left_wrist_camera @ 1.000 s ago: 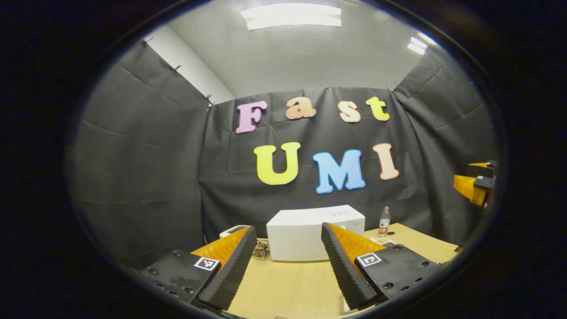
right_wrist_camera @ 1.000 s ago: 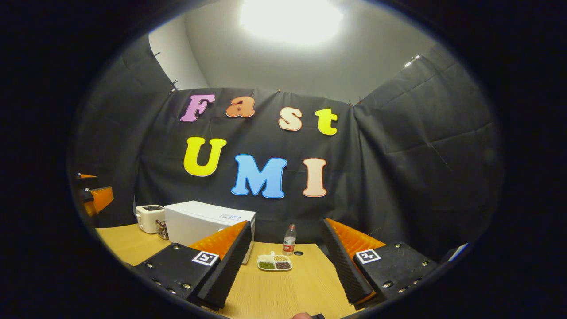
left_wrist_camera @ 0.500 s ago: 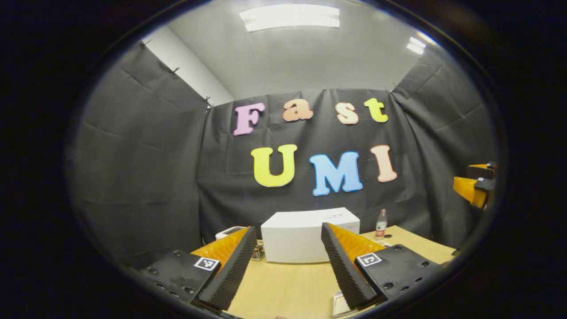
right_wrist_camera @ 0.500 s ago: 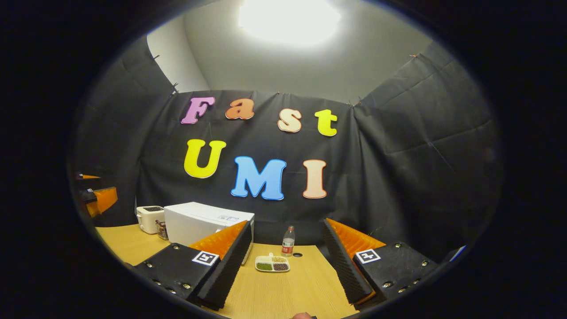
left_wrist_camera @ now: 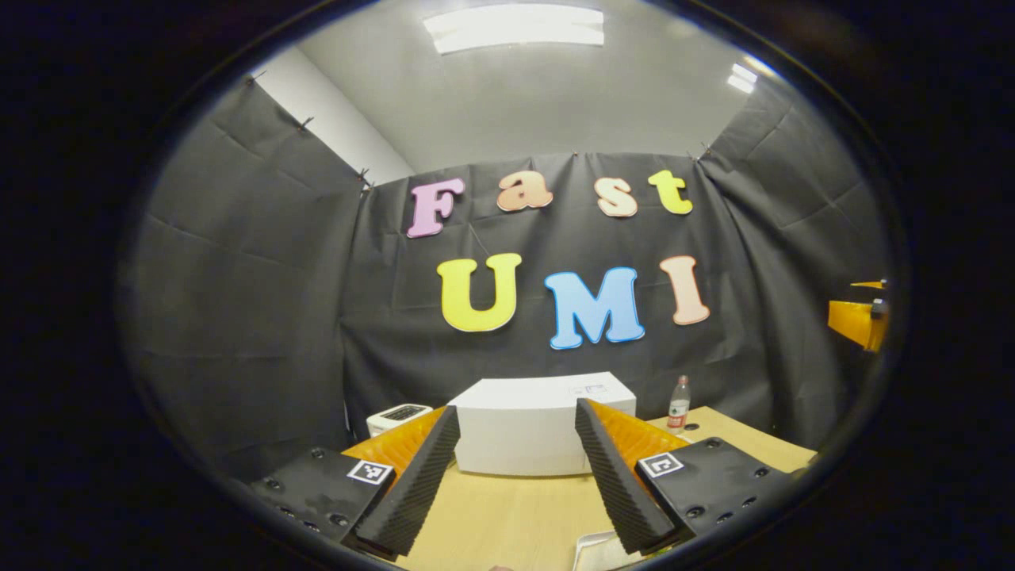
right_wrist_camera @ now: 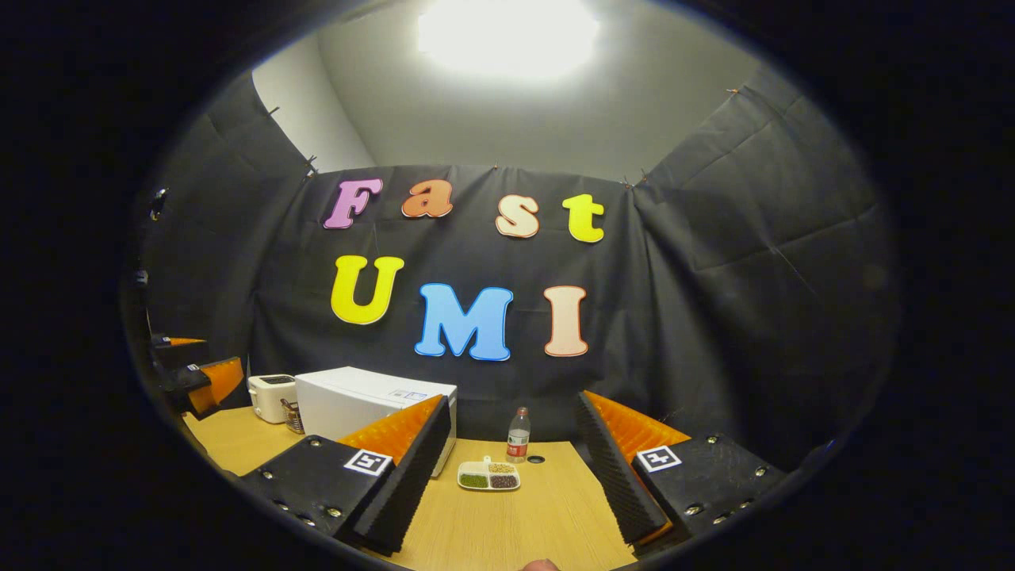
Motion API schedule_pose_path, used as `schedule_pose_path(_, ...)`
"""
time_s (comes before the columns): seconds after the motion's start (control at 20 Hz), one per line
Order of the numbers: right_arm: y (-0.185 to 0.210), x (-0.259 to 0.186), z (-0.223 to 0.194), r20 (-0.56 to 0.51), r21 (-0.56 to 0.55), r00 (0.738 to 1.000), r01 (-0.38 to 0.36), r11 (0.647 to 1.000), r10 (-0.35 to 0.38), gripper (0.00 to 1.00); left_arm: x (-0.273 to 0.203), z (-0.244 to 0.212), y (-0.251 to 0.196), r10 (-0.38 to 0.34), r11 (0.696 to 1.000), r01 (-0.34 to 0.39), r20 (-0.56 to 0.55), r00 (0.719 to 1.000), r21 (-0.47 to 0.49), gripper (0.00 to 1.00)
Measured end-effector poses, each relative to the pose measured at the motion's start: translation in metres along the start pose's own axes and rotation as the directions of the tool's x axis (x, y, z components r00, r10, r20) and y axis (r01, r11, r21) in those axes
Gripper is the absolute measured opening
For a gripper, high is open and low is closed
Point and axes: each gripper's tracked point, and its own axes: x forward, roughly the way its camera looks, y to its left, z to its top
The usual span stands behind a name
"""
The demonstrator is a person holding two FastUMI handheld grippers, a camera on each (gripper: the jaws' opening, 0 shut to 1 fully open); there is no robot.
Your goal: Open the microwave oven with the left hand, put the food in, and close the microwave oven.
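left gripper: spread wide, empty | microwave at 12 o'clock, shut | approach squarely, hook door edge

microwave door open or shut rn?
Shut. The microwave shows flat white faces with no door swung out in the right gripper view; food tray sits outside.

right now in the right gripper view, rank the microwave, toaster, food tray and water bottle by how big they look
1. microwave, clearly largest
2. toaster
3. food tray
4. water bottle

The tray and bottle look close in size, and the tray sits nearer the camera, so their order is unsure.
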Motion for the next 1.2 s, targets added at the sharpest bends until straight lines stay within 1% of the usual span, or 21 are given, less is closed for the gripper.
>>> schedule_pose_path(0.2, 0.001, 0.014, -0.006, -0.016, -0.023, 0.997, 0.075, 0.997, -0.075, 0.96, 0.053, -0.020, -0.013, -0.074, 0.997, 0.074, 0.006, 0.997, -0.015, 0.97)
schedule_pose_path(0.25, 0.003, 0.015, -0.004, -0.011, -0.026, 0.996, 0.092, 0.995, -0.092, 0.96, 0.068, -0.024, -0.017, -0.095, 0.995, 0.095, 0.011, 0.995, -0.016, 1.00)
schedule_pose_path(0.45, 0.011, 0.026, -0.007, -0.020, -0.040, 0.987, 0.156, 0.987, -0.157, 0.96, 0.126, -0.049, -0.032, -0.155, 0.988, 0.155, -0.001, 0.988, -0.024, 1.00)
schedule_pose_path(0.5, 0.012, 0.028, -0.009, -0.025, -0.043, 0.985, 0.170, 0.984, -0.172, 0.96, 0.139, -0.055, -0.037, -0.171, 0.985, 0.170, -0.003, 0.985, -0.030, 0.97)
schedule_pose_path(0.55, 0.014, 0.029, -0.011, -0.030, -0.047, 0.982, 0.185, 0.982, -0.186, 0.96, 0.151, -0.062, -0.041, -0.184, 0.982, 0.184, -0.007, 0.983, -0.032, 0.97)
schedule_pose_path(0.6, 0.015, 0.031, -0.012, -0.035, -0.051, 0.979, 0.199, 0.979, -0.201, 0.96, 0.164, -0.067, -0.046, -0.197, 0.980, 0.197, -0.012, 0.980, -0.030, 1.00)
schedule_pose_path(0.65, 0.016, 0.033, -0.014, -0.039, -0.057, 0.975, 0.215, 0.975, -0.217, 0.96, 0.175, -0.076, -0.050, -0.210, 0.977, 0.210, -0.019, 0.977, -0.027, 1.00)
schedule_pose_path(0.75, 0.016, 0.034, -0.014, -0.041, -0.071, 0.967, 0.250, 0.966, -0.253, 0.96, 0.197, -0.091, -0.063, -0.242, 0.970, 0.241, -0.034, 0.970, -0.027, 1.00)
schedule_pose_path(0.85, 0.014, 0.034, -0.016, -0.045, -0.083, 0.956, 0.285, 0.955, -0.290, 0.96, 0.214, -0.109, -0.075, -0.272, 0.962, 0.270, -0.058, 0.961, -0.030, 0.92)
schedule_pose_path(1.0, 0.008, 0.030, -0.022, -0.063, -0.101, 0.935, 0.341, 0.935, -0.348, 0.96, 0.236, -0.136, -0.093, -0.312, 0.950, 0.309, -0.096, 0.945, -0.044, 1.00)
schedule_pose_path(1.05, 0.006, 0.029, -0.023, -0.068, -0.107, 0.927, 0.359, 0.927, -0.368, 0.96, 0.242, -0.145, -0.100, -0.326, 0.945, 0.322, -0.108, 0.939, -0.049, 0.97)
schedule_pose_path(1.2, 0.001, 0.025, -0.026, -0.084, -0.128, 0.906, 0.403, 0.906, -0.415, 0.96, 0.259, -0.169, -0.117, -0.356, 0.934, 0.353, -0.149, 0.922, -0.050, 0.97)
